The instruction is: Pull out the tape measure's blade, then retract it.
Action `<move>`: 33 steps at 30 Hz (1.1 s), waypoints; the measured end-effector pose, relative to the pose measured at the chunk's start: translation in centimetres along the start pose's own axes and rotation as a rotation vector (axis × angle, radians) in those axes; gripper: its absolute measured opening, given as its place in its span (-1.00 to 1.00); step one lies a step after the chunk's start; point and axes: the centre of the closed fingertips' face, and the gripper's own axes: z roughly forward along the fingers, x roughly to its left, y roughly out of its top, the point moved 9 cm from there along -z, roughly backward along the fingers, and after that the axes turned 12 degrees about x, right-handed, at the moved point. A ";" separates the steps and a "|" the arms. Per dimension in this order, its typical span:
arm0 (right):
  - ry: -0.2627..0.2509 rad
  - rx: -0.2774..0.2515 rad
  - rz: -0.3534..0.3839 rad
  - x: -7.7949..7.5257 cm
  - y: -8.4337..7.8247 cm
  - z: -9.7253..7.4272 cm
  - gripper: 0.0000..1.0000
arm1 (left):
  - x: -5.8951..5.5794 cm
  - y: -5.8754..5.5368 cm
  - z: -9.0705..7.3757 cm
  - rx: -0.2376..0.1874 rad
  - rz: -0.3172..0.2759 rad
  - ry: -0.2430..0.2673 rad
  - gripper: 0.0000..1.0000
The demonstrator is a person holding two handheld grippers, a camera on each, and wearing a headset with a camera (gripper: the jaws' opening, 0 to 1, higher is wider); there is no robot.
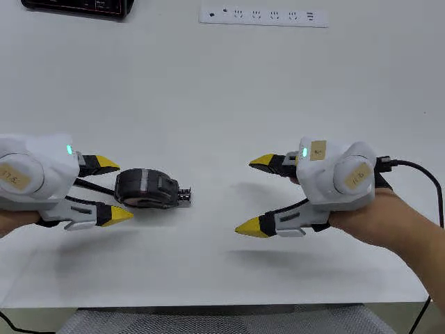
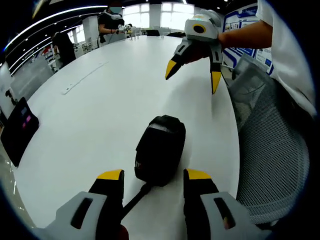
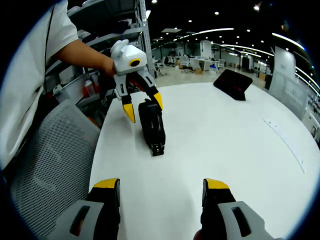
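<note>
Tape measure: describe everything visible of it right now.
The tape measure is a compact black case, plastic-looking, with a grey band across it. It rests on the white table, blade retracted, hook end toward the right gripper. A black cord trails from its rear. The open tongs of the left gripper flank that rear; contact cannot be told.

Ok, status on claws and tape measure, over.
Left claw open around tape measure, not gripping. Right claw open, apart. Blade not out. Power strip far back, no obstruction.
</note>
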 end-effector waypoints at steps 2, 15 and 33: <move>0.001 -0.001 -0.001 -0.1 0.0 0.0 0.29 | 0.0 0.2 0.1 0.001 0.008 -0.007 -0.19; 0.015 0.000 -0.004 0.1 0.0 0.6 0.26 | 0.1 0.6 0.7 0.010 0.033 -0.013 -0.41; 0.025 -0.006 -0.024 0.1 0.4 1.5 0.19 | 0.0 0.8 1.0 0.033 0.056 -0.020 -0.46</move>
